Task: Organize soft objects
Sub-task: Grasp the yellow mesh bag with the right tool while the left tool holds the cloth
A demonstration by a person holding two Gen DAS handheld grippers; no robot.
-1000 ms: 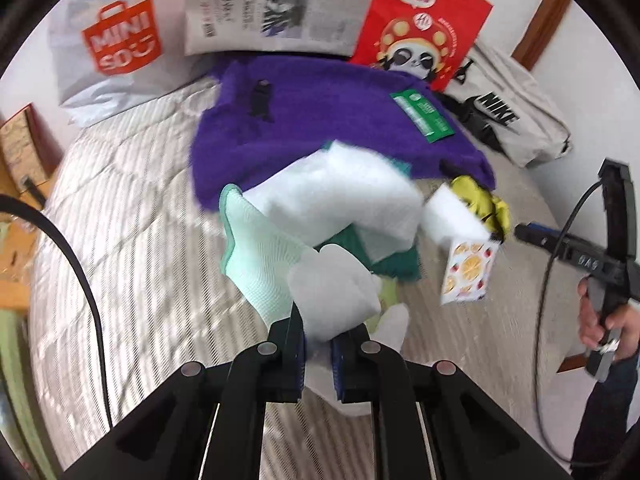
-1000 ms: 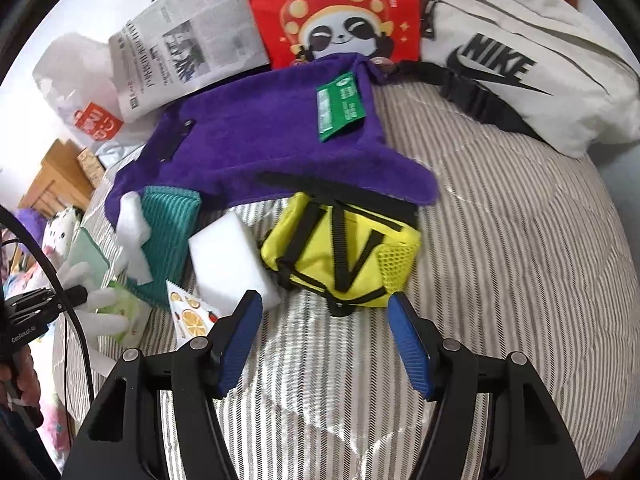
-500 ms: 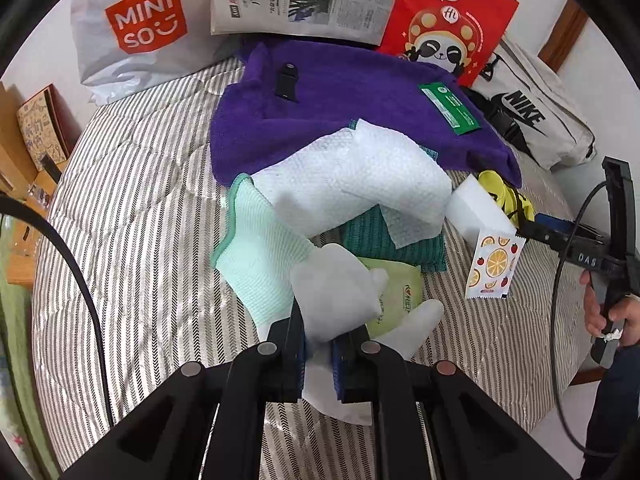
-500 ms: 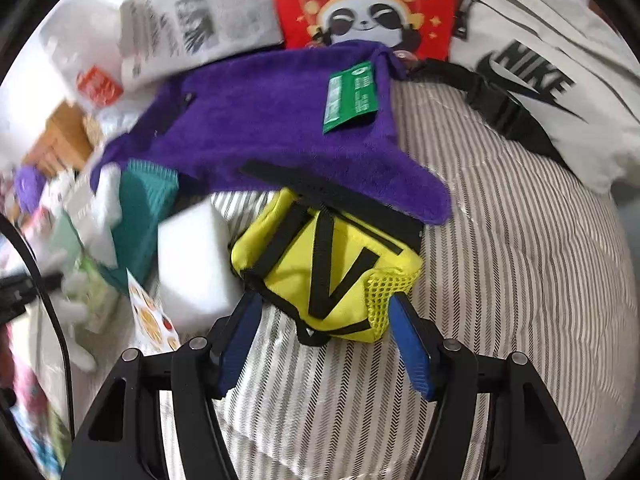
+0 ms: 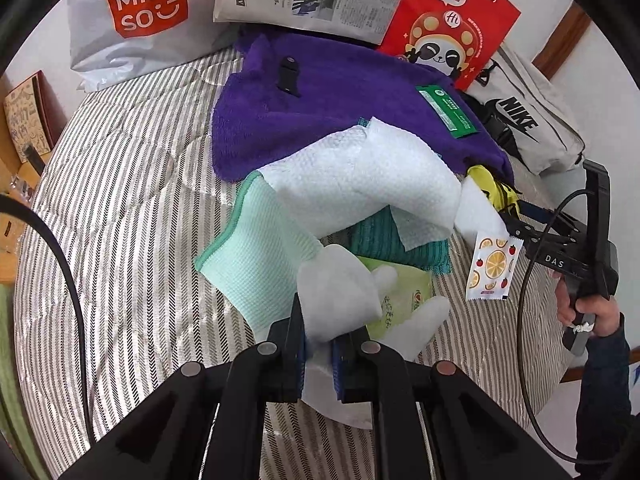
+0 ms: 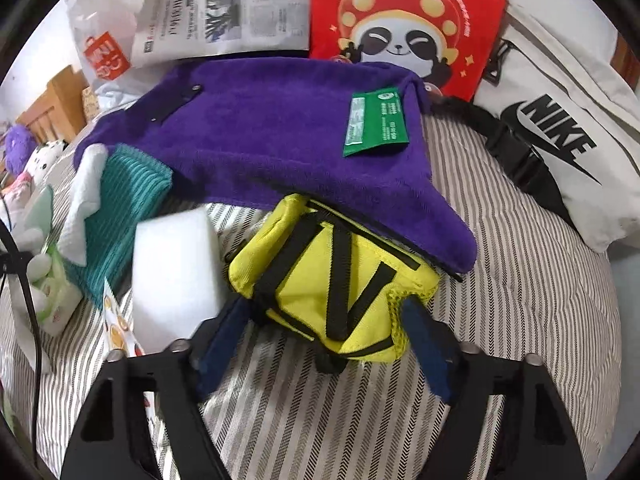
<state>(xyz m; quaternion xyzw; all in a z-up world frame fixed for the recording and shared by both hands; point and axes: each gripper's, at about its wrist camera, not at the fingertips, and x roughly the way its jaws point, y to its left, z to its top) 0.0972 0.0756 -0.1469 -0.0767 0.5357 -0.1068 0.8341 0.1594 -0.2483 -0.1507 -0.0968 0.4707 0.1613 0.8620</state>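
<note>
**Left clamps a white cloth; right closes in on the yellow pouch**

Left gripper (image 5: 320,344): jaws nearly together, pinching a fold of white cloth (image 5: 336,300) that bunches up just ahead of the pads. Likely held so the cloth can be lifted clear of the pile. Beyond it lie a mint-green cloth (image 5: 256,264), a white paper towel (image 5: 360,184) draped over a teal cloth (image 5: 400,244), and a purple towel (image 5: 320,108) farther ahead.

Right gripper (image 6: 324,356): jaws closing, one finger on either side of the yellow pouch's (image 6: 332,280) near end. Pads blurred; I cannot see them pressing yet. The straddle looks like a set-up for a grasp across the pouch's width.

A white sponge block (image 6: 176,272) sits just left of the right gripper's left finger, a fruit-print sachet (image 6: 116,324) beside it.

Hard to make out: the pouch's far edge tucks under the purple towel. How far the white cloth hangs below the left jaws is hidden. A tissue packet (image 5: 400,296) is partly covered by the cloth. The striped bedcover (image 6: 520,280) runs out of view.
</note>
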